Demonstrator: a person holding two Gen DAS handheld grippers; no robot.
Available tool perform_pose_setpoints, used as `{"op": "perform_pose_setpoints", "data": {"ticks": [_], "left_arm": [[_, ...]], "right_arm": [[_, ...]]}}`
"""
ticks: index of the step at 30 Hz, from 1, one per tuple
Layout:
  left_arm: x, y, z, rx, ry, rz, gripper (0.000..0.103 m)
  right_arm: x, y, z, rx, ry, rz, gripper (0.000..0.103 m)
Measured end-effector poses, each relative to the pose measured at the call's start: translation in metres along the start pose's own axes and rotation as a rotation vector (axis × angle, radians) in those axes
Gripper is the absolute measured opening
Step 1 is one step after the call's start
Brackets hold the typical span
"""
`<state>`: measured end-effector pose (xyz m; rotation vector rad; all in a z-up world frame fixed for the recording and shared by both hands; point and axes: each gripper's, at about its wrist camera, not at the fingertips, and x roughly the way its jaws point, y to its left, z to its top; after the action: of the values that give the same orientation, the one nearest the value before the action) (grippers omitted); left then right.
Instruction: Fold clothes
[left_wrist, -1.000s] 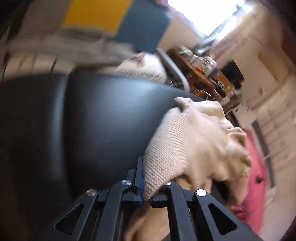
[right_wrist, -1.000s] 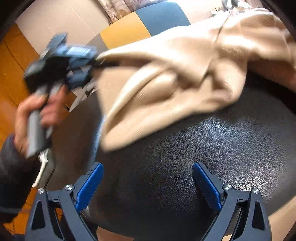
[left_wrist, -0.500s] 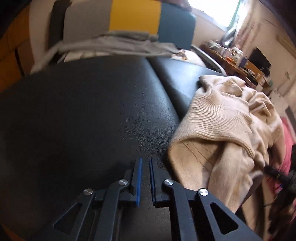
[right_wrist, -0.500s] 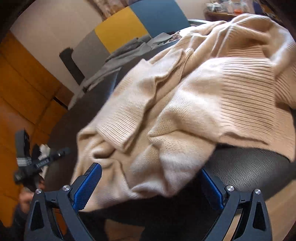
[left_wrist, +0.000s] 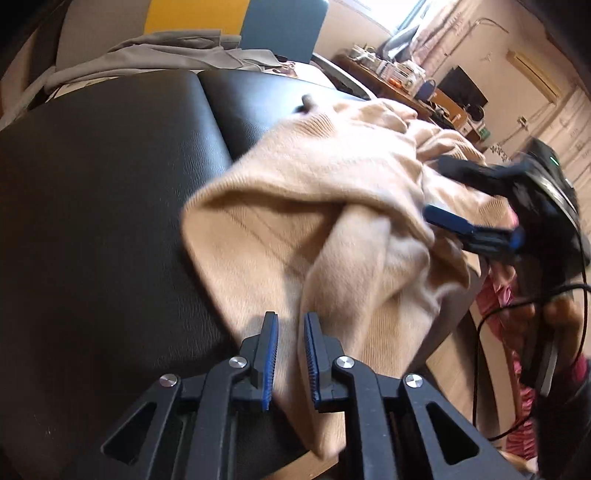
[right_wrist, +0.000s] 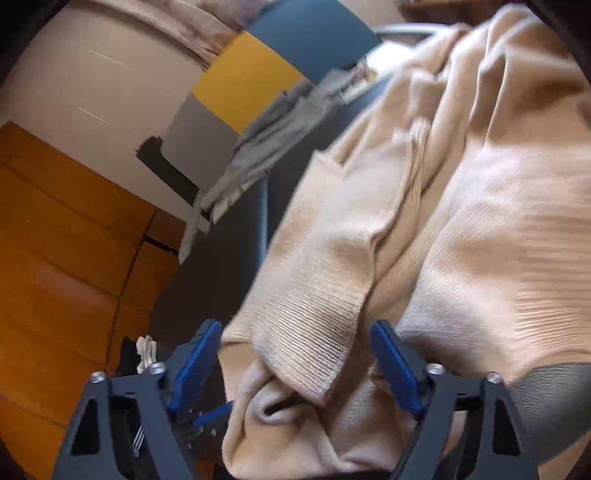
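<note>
Closing around a ribbed cuff, the right gripper (right_wrist: 295, 354) has a sleeve end of the beige sweater (right_wrist: 461, 229) between its blue pads (right_wrist: 391, 362), which stand apart and do not yet press the knit. The left gripper (left_wrist: 290, 354), its jaws only narrowly apart and opening, holds nothing; a fold of the same sweater (left_wrist: 332, 192) hangs just beyond its tips, and whether any cloth sits in the gap cannot be told through the blur.

The sweater lies crumpled along the right side of a black padded bench (left_wrist: 92, 192), spilling over the near edge, with the left half of the bench bare. In the left wrist view the right gripper (left_wrist: 476, 221) reaches into the heap from the right edge.

The knit looks soft, limp and light, likely to sag and drag rather than keep any shape, and loose enough to slip from a shallow pinch. The ribbed cuff (right_wrist: 314, 350) and hem band appear denser and seem the surest places to take hold; a grip on thin body cloth would probably stretch it. A grey garment (left_wrist: 166, 48) is bunched at the far edge of the bench, well apart from the sweater.
</note>
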<state>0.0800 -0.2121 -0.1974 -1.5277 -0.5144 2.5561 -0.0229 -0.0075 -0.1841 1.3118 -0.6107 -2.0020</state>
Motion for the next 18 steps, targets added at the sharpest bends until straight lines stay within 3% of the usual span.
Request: {"op": "perform_pose_setpoints", "data": {"ticks": [3, 5, 10, 14, 18], "left_arm": [[-0.009, 0.003, -0.01, -0.012, -0.008, -0.014, 0.014], [-0.012, 0.007, -0.01, -0.027, -0.013, -0.02, 0.014], [-0.03, 0.025, -0.02, -0.072, -0.025, -0.045, 0.014], [-0.033, 0.038, -0.022, -0.119, -0.033, -0.052, 0.014], [-0.038, 0.056, -0.024, -0.18, -0.037, -0.043, 0.014]], "right_arm": [[0.02, -0.002, -0.009, 0.019, 0.081, -0.011, 0.045], [0.021, -0.003, -0.018, 0.015, 0.095, -0.009, 0.011], [-0.001, 0.045, -0.012, -0.081, 0.064, 0.04, 0.01], [0.014, 0.1, 0.028, -0.166, 0.066, 0.11, 0.01], [0.05, 0.158, 0.096, -0.243, 0.031, 0.13, 0.01]]}}
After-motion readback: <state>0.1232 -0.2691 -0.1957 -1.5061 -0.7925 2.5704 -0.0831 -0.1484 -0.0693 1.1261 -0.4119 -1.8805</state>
